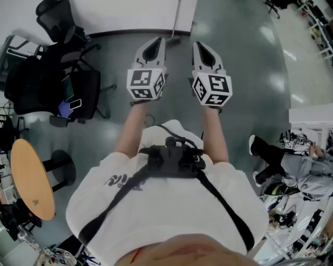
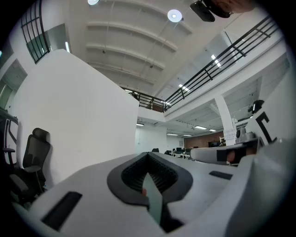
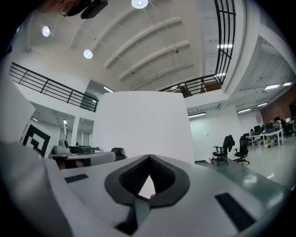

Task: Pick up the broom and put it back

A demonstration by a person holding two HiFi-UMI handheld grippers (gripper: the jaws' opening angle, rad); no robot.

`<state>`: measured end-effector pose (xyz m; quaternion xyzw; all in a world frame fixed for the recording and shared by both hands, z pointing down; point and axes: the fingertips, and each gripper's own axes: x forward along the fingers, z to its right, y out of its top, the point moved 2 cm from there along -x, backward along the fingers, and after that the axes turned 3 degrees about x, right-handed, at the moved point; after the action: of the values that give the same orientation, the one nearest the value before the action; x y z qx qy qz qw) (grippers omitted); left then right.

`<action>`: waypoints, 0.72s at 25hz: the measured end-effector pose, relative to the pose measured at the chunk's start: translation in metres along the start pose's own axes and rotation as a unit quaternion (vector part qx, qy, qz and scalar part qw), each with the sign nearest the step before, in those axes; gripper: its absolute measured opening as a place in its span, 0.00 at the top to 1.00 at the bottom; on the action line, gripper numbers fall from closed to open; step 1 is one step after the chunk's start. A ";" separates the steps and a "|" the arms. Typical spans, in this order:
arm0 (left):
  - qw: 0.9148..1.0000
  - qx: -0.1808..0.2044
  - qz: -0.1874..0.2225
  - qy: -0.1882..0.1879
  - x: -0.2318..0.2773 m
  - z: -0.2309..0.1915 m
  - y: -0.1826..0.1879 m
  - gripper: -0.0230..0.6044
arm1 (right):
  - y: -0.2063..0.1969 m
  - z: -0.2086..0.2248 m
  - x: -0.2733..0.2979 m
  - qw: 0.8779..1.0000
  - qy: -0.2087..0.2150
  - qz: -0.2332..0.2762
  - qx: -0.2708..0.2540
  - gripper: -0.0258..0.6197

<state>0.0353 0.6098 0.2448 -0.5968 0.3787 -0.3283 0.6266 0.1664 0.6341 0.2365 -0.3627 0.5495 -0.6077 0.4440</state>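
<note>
A thin pole [image 1: 176,21], which may be the broom's handle, stands against the white partition wall [image 1: 125,14], its foot on the floor just beyond my grippers. I cannot make out a broom head. Both grippers are held out level, side by side in front of the person's chest. The left gripper [image 1: 157,41] has its jaws closed to a point with nothing between them, as the left gripper view also shows [image 2: 148,155]. The right gripper [image 1: 198,47] is likewise shut and empty [image 3: 149,158]. Neither touches the pole.
Black office chairs [image 1: 57,78] with bags stand at the left near the wall. A round wooden table [image 1: 31,179] is at the lower left. A seated person [image 1: 304,166] is at the right edge. More chairs [image 3: 231,150] stand far off on the grey floor.
</note>
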 end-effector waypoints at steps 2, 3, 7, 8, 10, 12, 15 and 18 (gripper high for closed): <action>1.000 0.000 -0.003 -0.002 0.003 0.010 -0.002 0.95 | 0.000 0.007 -0.006 1.000 0.000 0.000 0.005 0.96; 1.000 -0.001 -0.004 -0.003 0.004 0.014 -0.003 0.95 | -0.001 0.011 -0.008 1.000 0.000 0.000 0.007 0.96; 1.000 -0.004 -0.011 -0.002 0.008 0.028 -0.009 0.95 | -0.006 0.020 -0.014 1.000 0.003 -0.006 0.018 0.96; 1.000 -0.005 -0.013 -0.001 0.009 0.031 -0.011 0.95 | -0.007 0.022 -0.016 1.000 0.007 -0.008 0.022 0.96; 1.000 -0.006 -0.017 0.001 0.012 0.039 -0.015 0.95 | -0.010 0.027 -0.019 0.999 0.016 -0.010 0.030 0.96; 1.000 -0.002 -0.025 0.002 0.013 0.044 -0.021 0.95 | -0.015 0.034 -0.021 0.999 0.019 -0.011 0.039 0.96; 0.999 0.002 -0.039 0.002 0.012 0.040 -0.035 0.95 | -0.030 0.044 -0.016 0.998 0.010 -0.018 0.056 0.96; 0.999 -0.011 -0.044 0.018 0.012 0.014 -0.045 0.95 | -0.043 0.036 0.000 0.998 0.013 -0.031 0.056 0.96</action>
<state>0.0554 0.6033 0.2887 -0.6136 0.3666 -0.3625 0.5981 0.1934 0.6215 0.2838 -0.3463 0.5090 -0.6557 0.4371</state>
